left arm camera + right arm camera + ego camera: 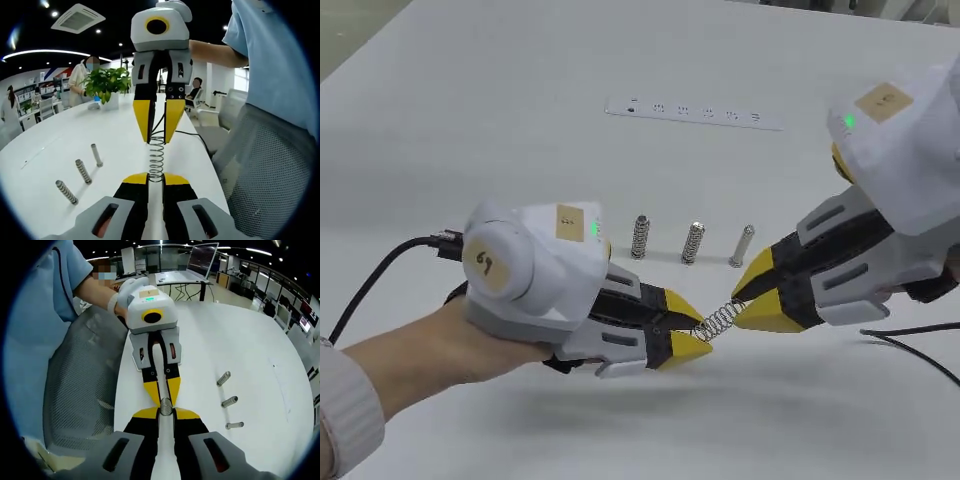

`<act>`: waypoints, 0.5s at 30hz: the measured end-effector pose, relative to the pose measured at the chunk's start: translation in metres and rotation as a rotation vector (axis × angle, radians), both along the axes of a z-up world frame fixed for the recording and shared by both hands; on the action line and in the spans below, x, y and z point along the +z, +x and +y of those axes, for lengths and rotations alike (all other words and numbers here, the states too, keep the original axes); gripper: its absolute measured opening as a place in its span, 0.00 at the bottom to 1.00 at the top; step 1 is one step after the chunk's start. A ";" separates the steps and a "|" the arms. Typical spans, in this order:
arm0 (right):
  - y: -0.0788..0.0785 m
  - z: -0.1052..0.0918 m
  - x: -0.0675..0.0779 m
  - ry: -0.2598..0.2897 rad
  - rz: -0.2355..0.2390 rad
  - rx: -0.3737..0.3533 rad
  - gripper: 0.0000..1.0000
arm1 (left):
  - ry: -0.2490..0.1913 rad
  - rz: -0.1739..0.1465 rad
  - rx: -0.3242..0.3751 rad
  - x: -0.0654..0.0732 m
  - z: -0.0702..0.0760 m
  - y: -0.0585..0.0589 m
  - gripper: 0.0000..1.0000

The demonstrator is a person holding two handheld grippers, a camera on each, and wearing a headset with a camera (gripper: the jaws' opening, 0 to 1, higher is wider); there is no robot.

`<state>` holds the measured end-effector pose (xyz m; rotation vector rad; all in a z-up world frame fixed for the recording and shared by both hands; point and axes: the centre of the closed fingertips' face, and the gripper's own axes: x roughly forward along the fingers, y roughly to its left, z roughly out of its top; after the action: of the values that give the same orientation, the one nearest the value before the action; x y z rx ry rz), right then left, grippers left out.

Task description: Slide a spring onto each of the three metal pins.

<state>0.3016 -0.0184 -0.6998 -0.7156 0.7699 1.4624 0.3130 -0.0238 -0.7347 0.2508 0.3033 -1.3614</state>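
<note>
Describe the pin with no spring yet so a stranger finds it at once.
On the white table, in front of the power strip, three metal pins stand in a row. Take the right-end pin, nearest the right gripper. It alone is bare; both others wear springs.

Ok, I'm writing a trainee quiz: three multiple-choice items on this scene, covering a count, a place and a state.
1. How many pins are already loaded? A two; B one; C none.
2. Where is the loose spring? A on a pin; B hanging from one gripper; C between left gripper and right gripper.
3. The left gripper's jaws are: A wide open; B shut on the spring; C shut empty.
Answers: A, only the bare pin lacks one; C, each gripper holds one end; B, they pinch the coil.
</note>
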 end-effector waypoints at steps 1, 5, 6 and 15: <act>0.000 0.001 0.000 0.002 -0.001 0.002 0.08 | -0.001 0.000 0.001 0.000 0.000 0.000 0.02; -0.001 0.003 0.001 -0.003 -0.005 0.013 0.08 | 0.004 -0.002 -0.003 0.000 -0.001 -0.001 0.02; -0.001 0.003 0.001 -0.004 -0.005 0.014 0.08 | 0.006 -0.004 -0.003 0.000 -0.001 -0.001 0.02; -0.004 0.001 -0.002 -0.012 -0.003 0.022 0.08 | 0.007 0.005 -0.002 -0.002 0.000 -0.002 0.01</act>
<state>0.2980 -0.0175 -0.7014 -0.7371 0.7708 1.4771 0.3108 -0.0235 -0.7364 0.2538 0.3124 -1.3632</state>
